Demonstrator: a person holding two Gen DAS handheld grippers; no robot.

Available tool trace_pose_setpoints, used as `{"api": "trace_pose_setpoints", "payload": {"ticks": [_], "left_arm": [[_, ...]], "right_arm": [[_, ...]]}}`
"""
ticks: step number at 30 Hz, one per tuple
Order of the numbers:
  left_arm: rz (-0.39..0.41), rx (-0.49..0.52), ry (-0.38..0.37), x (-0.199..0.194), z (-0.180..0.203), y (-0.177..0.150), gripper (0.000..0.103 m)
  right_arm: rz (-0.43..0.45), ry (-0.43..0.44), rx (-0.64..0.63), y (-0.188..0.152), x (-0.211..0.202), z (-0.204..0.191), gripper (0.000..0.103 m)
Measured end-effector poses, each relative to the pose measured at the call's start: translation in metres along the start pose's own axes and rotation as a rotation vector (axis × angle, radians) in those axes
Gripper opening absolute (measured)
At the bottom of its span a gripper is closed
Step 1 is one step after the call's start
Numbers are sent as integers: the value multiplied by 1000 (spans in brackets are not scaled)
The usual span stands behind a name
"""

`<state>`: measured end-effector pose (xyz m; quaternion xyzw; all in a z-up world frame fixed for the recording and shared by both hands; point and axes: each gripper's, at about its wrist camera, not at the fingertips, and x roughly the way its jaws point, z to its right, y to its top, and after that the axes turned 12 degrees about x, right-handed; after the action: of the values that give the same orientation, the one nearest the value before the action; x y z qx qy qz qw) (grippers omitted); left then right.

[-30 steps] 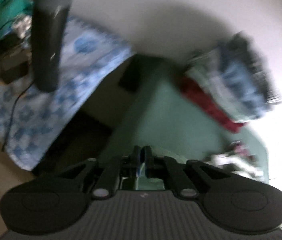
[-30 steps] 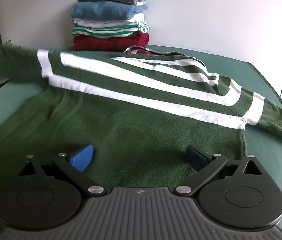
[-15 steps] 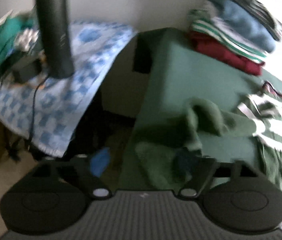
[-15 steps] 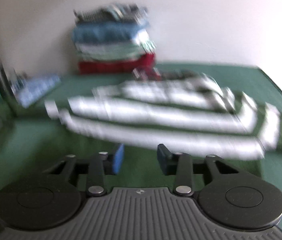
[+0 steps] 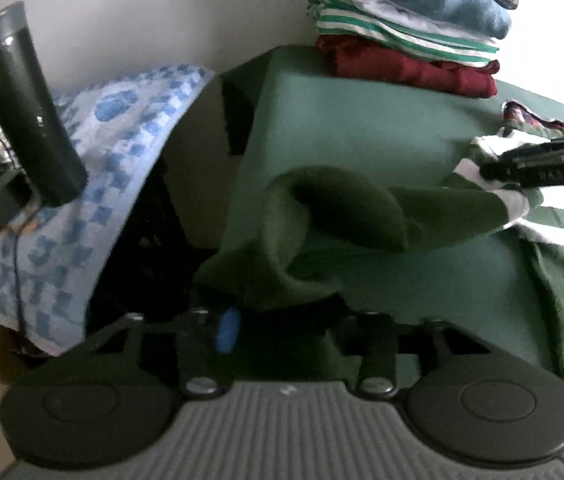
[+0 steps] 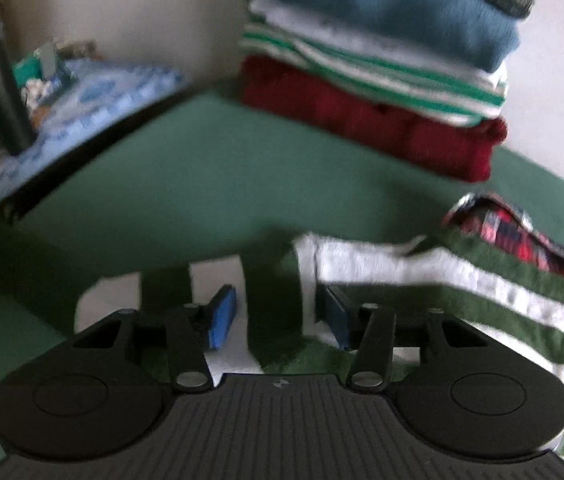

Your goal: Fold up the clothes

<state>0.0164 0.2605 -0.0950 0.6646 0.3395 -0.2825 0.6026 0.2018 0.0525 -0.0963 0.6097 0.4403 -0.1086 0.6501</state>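
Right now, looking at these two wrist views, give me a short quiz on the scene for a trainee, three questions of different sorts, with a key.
1. True or false: the folded stack has a red garment at the bottom.
2. Multiple choice: the sleeve of the green striped sweater near the left hand-held gripper lies A) flat and straight, B) curled over on itself, C) on top of the stack.
3. Fill in: the right hand-held gripper is open over the sweater's green and ____ stripes.

Key: 1 true; 2 B; 3 white.
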Motion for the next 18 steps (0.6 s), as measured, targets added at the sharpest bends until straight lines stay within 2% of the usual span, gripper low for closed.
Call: {"api": "trace_pose_setpoints", "payload": {"ticks": [2, 5, 8, 10, 12, 15, 16, 18], "left_arm": [[2, -39, -10, -1, -8, 0, 22], [0, -96, -27, 1, -19, 2, 21], [-15, -85, -24, 2, -18, 6, 19], [-35, -94, -54, 1, -19, 8, 10], [-67, -160, -148, -3, -28, 7, 9], [-120, -298, -348, -7, -44, 0, 9], [-129, -337, -390, -9, -48, -2, 9], [-119, -406, -430, -17, -58, -4, 9]], "right_arm": [[-26, -16, -18, 4, 20, -8, 11], [-4, -45, 0, 19, 38, -7, 9], [23, -75, 21, 34, 56, -5, 9], [45, -95, 18, 41, 65, -5, 9], [66, -108, 11, 43, 68, -4, 8], [87, -116, 0, 41, 67, -3, 8], [91, -116, -3, 41, 68, -3, 8], [111, -73, 46, 39, 54, 4, 11]]}}
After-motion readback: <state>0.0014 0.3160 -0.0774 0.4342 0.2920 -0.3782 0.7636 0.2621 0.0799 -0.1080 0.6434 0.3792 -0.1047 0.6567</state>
